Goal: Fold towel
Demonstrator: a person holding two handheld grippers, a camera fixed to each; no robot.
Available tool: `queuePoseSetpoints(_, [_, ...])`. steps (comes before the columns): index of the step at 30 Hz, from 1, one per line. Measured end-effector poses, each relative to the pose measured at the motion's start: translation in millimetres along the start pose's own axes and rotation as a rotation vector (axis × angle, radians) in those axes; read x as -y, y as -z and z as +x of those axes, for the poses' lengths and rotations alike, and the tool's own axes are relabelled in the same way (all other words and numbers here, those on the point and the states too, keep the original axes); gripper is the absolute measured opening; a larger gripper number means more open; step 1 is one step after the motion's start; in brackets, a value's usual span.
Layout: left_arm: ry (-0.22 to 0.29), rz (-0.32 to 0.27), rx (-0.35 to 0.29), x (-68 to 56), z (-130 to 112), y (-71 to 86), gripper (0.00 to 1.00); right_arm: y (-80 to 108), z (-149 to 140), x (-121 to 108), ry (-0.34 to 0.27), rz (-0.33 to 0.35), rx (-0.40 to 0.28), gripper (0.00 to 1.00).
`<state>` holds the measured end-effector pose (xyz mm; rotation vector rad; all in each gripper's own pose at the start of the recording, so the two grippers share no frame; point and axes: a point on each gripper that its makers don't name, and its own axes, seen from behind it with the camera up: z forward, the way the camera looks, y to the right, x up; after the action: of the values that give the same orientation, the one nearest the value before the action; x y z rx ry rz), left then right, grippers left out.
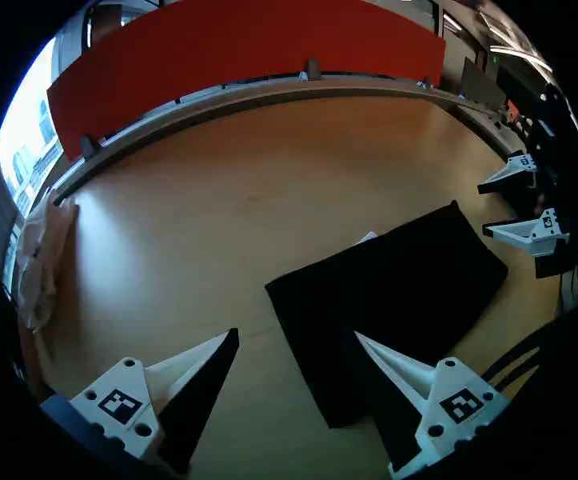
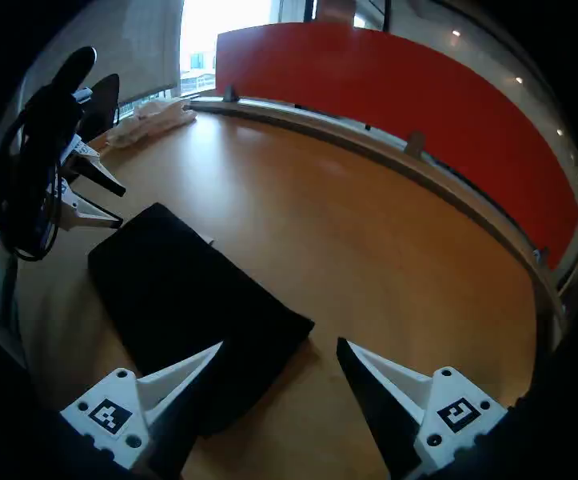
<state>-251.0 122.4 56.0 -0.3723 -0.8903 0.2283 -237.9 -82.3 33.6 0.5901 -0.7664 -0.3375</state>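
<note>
Hovering open and empty at opposite ends of the black towel (image 1: pixel 392 296) lying part-folded on the wooden table (image 1: pixel 233 208), the left gripper (image 1: pixel 292 372) and right gripper (image 2: pixel 281 376) are likely setting up another fold, each needing to pinch an edge.

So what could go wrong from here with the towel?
The black towel already lies folded, and its layers are hard to tell apart; the open left gripper could pinch just one layer. The right gripper, also open, hangs over a corner, so closing there might bunch the fold.
</note>
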Motion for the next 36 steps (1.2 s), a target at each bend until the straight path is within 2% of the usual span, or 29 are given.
queuePoseSetpoints(16, [0.026, -0.002, 0.003, -6.8, -21, 19.6, 0.96, 22.7, -10, 21, -0.019, 0.008, -0.011, 1.00])
queuePoseSetpoints(29, [0.059, -0.001, 0.008, -13.6, -45, 35.7, 0.96, 45.5, -30, 38, -0.052, 0.009, -0.011, 1.00])
queuePoseSetpoints(36, [0.075, 0.002, 0.010, -17.7, -55, 39.7, 0.96, 51.1, -38, 42, -0.062, 0.009, -0.008, 1.00])
